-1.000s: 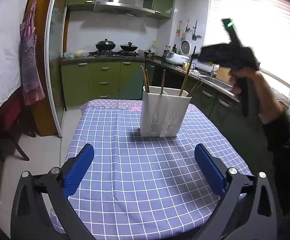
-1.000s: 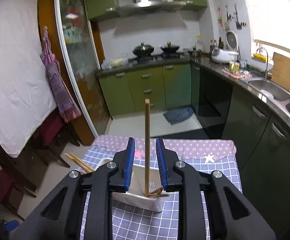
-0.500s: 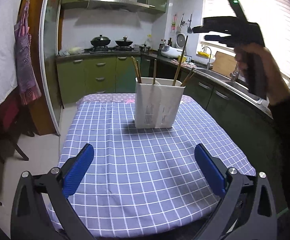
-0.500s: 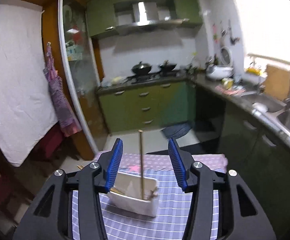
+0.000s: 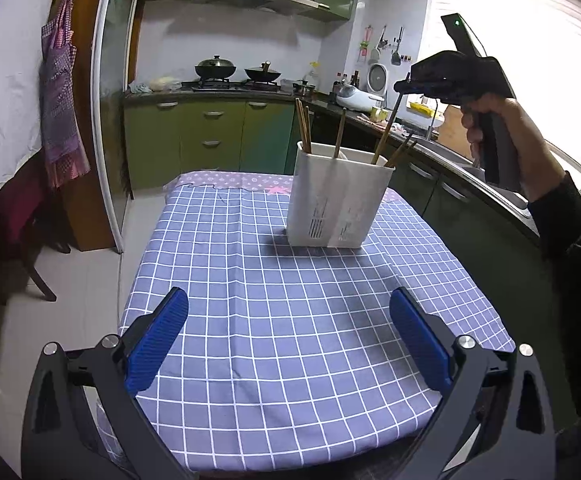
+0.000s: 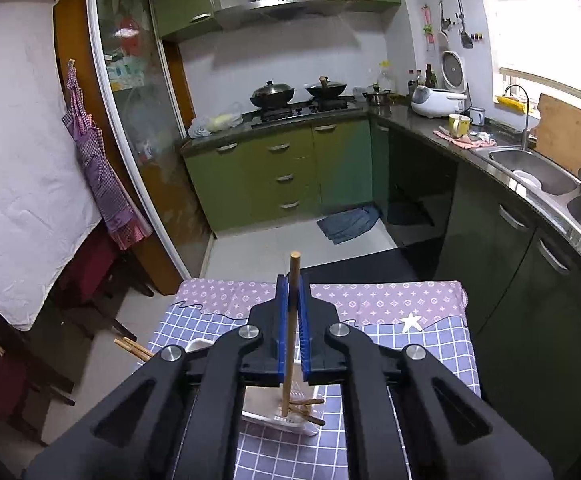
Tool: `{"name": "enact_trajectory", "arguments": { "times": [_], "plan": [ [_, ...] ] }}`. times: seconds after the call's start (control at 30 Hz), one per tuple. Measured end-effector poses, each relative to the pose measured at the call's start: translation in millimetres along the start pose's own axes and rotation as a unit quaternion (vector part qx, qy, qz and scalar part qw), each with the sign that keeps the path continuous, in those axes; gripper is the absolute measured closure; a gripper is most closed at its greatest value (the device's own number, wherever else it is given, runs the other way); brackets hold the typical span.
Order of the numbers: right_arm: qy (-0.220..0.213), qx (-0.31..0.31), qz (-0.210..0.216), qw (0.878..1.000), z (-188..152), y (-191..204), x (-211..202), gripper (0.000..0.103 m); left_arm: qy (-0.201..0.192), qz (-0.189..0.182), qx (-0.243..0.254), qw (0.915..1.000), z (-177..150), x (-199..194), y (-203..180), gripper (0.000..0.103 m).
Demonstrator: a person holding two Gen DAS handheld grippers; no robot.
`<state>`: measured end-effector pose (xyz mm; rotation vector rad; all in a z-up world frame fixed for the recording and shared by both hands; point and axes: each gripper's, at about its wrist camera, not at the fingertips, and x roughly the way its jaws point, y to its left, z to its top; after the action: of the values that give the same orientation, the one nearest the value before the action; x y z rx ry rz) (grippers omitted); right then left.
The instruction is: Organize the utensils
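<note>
Since earlier, right gripper point(image 6: 294, 304) clamped 1 chopstick point(image 6: 293, 276); left gripper point(image 5: 288, 336) agape; holder point(image 6: 274, 414) mostly hidden.

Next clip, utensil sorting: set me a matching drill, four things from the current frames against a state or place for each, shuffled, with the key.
Things:
1. right gripper
2. left gripper
3. white utensil holder
4. pair of chopsticks

States or places:
A. open, nothing between its pads, above the checked tablecloth
B. leaning in the holder's left corner, seen from the left wrist
C. shut on an upright chopstick whose lower end is in the holder
D. standing on the tablecloth, far half of the table

Pairs: 1-C, 2-A, 3-D, 4-B
</note>
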<state>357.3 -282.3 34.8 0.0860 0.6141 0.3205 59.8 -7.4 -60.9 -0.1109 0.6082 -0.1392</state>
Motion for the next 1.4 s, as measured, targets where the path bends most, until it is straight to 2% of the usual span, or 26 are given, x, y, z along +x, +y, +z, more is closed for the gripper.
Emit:
{"name": "enact_trajectory", "arguments": {
  "times": [0.17, 0.3, 0.47, 0.53, 0.57, 0.67, 0.73, 0.8, 0.9, 0.97, 1.17, 1.27, 1.4],
  "plan": [
    [0.003, -0.026, -0.003, 1.0, -10, 11, -1, 0.097, 0.011, -0.006, -0.002, 0.9999, -2, 5, -2, 0.007],
    [0.034, -0.037, -0.018, 0.999, -25, 16, 22, 0.097, 0.014, -0.013, 0.002, 0.9998, -4, 5, -7, 0.007],
    [0.055, -0.045, -0.006, 0.997, -42, 18, 28, 0.095, 0.016, -0.012, 0.01, 0.9997, -4, 6, -12, 0.007],
    [0.022, -0.041, -0.001, 0.999, -43, 18, 9, 0.073, 0.018, -0.013, 0.01, 0.9997, -4, 7, -12, 0.007],
    [0.0, -0.045, -0.003, 0.999, -42, 18, -3, 0.057, 0.018, -0.012, 0.01, 0.9997, -3, 8, -13, 0.007],
    [-0.04, -0.048, 0.001, 0.998, -41, 19, -35, 0.055, 0.022, -0.013, 0.009, 0.9996, -4, 11, -14, 0.007],
    [-0.066, -0.037, 0.024, 0.997, -46, 17, -65, 0.052, 0.024, -0.015, 0.008, 0.9996, -5, 13, -15, 0.007],
    [-0.085, -0.03, 0.039, 0.995, -59, 15, -91, 0.043, 0.025, -0.017, 0.008, 0.9995, -6, 14, -16, 0.007],
    [-0.098, -0.021, 0.061, 0.993, -102, 8, -125, 0.031, 0.029, -0.021, 0.006, 0.9993, -8, 17, -17, 0.007],
    [-0.097, -0.017, 0.06, 0.993, -131, 3, -138, 0.026, 0.033, -0.023, 0.007, 0.9992, -10, 20, -19, 0.007],
    [-0.058, 0.004, 0.048, 0.997, -246, -12, -150, 0.015, 0.04, -0.024, 0.015, 0.9988, -15, 24, -25, 0.007],
    [-0.042, 0.003, 0.049, 0.998, -279, -13, -153, 0.006, 0.039, -0.021, 0.021, 0.9988, -18, 21, -30, 0.007],
    [-0.051, 0.0, 0.052, 0.997, -295, -8, -171, 0.005, 0.028, -0.017, 0.026, 0.9991, -21, 8, -37, 0.007]
  ]
}}
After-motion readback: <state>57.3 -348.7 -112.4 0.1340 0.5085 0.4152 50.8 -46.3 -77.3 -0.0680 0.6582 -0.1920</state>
